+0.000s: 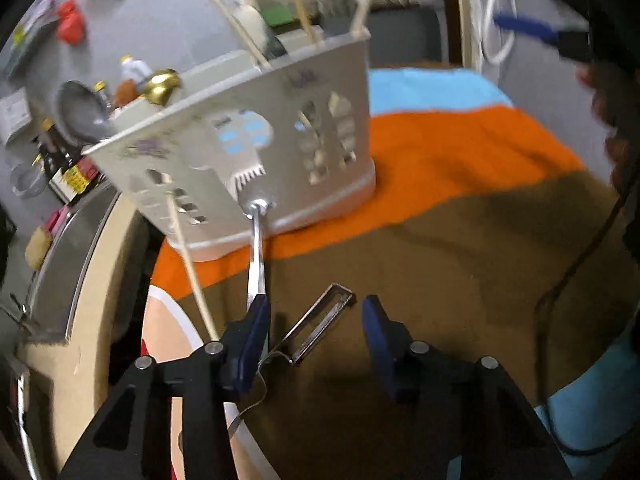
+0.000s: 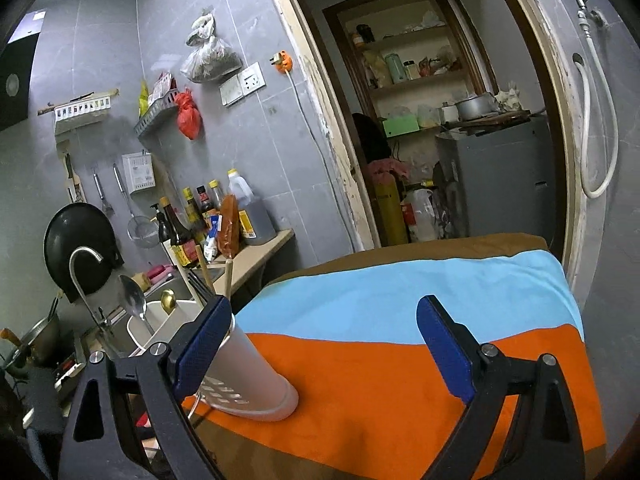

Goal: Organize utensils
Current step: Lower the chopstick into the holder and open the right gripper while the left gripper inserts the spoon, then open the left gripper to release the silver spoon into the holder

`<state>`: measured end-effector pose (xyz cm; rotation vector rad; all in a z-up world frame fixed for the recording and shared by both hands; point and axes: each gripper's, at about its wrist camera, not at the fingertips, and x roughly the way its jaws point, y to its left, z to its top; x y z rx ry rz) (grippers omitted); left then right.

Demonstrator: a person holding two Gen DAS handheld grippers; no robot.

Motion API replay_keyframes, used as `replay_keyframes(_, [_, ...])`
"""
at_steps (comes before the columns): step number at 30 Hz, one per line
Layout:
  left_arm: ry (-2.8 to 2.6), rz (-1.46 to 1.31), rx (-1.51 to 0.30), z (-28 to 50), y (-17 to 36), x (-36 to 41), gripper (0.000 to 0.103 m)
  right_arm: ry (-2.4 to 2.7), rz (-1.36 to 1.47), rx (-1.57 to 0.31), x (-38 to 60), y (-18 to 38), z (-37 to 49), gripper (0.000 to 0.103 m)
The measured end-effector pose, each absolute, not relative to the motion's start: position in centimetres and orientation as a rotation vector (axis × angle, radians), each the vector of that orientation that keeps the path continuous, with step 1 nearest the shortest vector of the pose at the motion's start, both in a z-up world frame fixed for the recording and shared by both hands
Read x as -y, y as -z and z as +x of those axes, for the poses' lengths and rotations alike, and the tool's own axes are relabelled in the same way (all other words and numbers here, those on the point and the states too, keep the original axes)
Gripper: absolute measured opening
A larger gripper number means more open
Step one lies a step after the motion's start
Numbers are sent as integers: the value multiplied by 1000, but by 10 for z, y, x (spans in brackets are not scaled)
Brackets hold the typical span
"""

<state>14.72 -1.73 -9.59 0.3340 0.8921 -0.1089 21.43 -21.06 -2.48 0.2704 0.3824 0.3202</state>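
Observation:
A white slotted utensil caddy (image 1: 256,128) (image 2: 248,368) stands on the orange stripe of a striped cloth (image 1: 460,168). It holds a silver spoon (image 1: 80,112), a gold spoon (image 1: 162,86) and chopsticks (image 1: 240,32). A long metal utensil (image 1: 256,240) leans with its head on the caddy's wall, and its handle ends behind one finger (image 1: 252,340). A metal peeler (image 1: 316,326) lies on the brown stripe between the fingers of my left gripper (image 1: 318,340), which is open and does not press it. My right gripper (image 2: 324,348) is open and empty, just right of the caddy.
A loose chopstick (image 1: 192,272) slants beside the caddy. To the left are a sink with a faucet (image 2: 82,276), sauce bottles (image 2: 192,220) and a wok (image 2: 80,240). A black cable (image 1: 580,260) crosses the cloth at the right. A doorway (image 2: 420,120) opens behind the table.

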Motion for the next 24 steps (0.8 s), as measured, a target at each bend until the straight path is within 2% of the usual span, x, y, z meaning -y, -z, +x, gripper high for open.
replay_keyframes(2, [116, 365, -913, 150, 100, 20, 41, -321, 272, -386, 211, 26, 213, 91])
replay_keyframes(8, [178, 391, -979, 166, 105, 16, 41, -323, 277, -399, 210, 28, 210, 91])
replay_keyframes(9, [184, 386, -987, 167, 104, 14, 38, -323, 278, -401, 210, 29, 209, 91])
replay_keyframes(11, [184, 384, -991, 171, 102, 11, 22, -321, 281, -404, 210, 29, 208, 91])
replay_keyframes(14, [194, 404, -987, 169, 100, 10, 20, -320, 280, -403, 211, 30, 208, 91])
replay_keyframes(18, [185, 384, -946, 169, 88, 7, 12, -318, 283, -405, 212, 30, 208, 91])
replay_keyframes(24, [128, 211, -776, 144, 43, -5, 12, -313, 297, -405, 212, 32, 207, 91])
